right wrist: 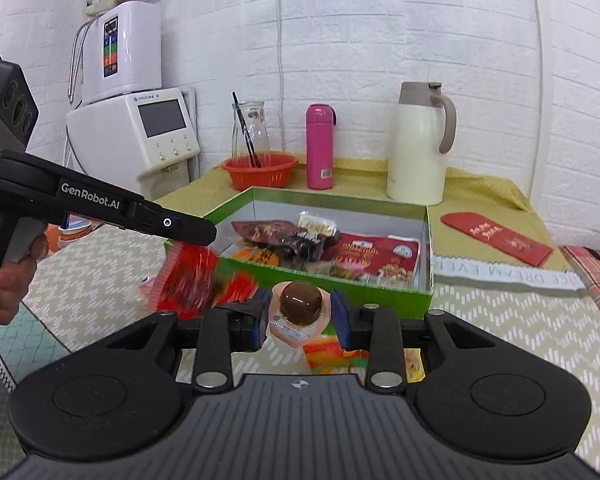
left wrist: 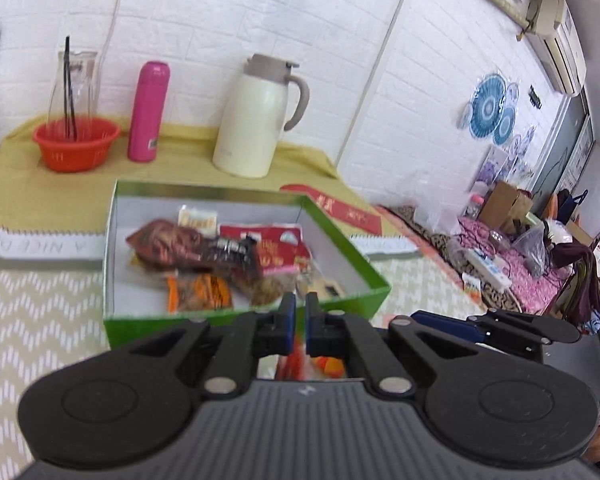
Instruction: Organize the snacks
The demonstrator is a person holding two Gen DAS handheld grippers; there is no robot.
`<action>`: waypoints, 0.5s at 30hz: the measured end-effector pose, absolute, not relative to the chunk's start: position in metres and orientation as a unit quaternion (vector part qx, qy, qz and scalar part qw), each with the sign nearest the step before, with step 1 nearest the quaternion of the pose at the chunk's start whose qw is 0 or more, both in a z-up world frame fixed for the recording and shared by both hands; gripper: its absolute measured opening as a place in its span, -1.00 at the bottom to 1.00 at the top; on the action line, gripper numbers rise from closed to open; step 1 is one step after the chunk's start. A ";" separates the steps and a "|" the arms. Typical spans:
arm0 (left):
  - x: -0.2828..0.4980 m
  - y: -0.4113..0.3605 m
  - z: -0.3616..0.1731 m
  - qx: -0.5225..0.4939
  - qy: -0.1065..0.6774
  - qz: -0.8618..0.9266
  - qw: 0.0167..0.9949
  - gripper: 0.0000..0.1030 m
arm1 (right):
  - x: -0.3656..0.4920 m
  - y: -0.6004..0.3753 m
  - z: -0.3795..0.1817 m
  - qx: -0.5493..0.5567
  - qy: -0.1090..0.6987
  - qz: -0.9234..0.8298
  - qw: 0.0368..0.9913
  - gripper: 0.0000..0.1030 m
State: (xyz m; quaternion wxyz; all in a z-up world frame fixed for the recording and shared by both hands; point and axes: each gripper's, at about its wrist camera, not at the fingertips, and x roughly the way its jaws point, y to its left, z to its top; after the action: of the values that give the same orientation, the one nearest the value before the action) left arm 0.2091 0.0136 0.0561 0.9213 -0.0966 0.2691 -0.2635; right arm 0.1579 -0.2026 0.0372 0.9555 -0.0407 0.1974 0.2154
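Left tool (left wrist: 299,312): I see its blue-padded fingers nearly pressed together, a thin gap between them. From the right wrist view it pinches a red snack packet (right wrist: 190,276), blurred, hanging just in front of the near left corner of the green box (right wrist: 340,286); my left hand (right wrist: 4,276) shows on the grip.

Right tool (right wrist: 300,314): fingers spread apart, one on either side of a small pinkish bottle with a brown cap (right wrist: 300,306). I cannot tell whether the pads touch it. An orange and yellow packet (right wrist: 332,354) lies beneath on the counter (right wrist: 520,320).

Green box, white inside: stands open on the counter just beyond both tools. Contents, heaped mostly toward its middle: a dark brown packet (left wrist: 168,246), a large red packet (left wrist: 278,250), an orange packet (left wrist: 200,292), a small pale packet (left wrist: 198,218) at the back.

Behind the box, on a yellow cloth (left wrist: 28,184): red basket (left wrist: 76,142) holding a glass carafe (left wrist: 74,84) with black sticks, pink flask (left wrist: 148,112), cream jug with a beige handle (left wrist: 260,120). A red envelope (right wrist: 496,238) lies to the right of the box.

Against the white brick wall, left: two white appliances (right wrist: 136,100), stacked.
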 end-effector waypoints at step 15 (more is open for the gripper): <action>0.197 0.038 0.002 -0.043 0.350 -0.212 0.911 0.70 | 0.161 -0.215 0.012 -0.032 0.230 0.209 0.950 0.15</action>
State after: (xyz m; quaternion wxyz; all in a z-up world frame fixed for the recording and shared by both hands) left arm 0.1968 0.0383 0.0016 0.9115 -0.0431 0.3497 -0.2123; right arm 0.1615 -0.2146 0.0121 0.9499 -0.0321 0.2297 0.2094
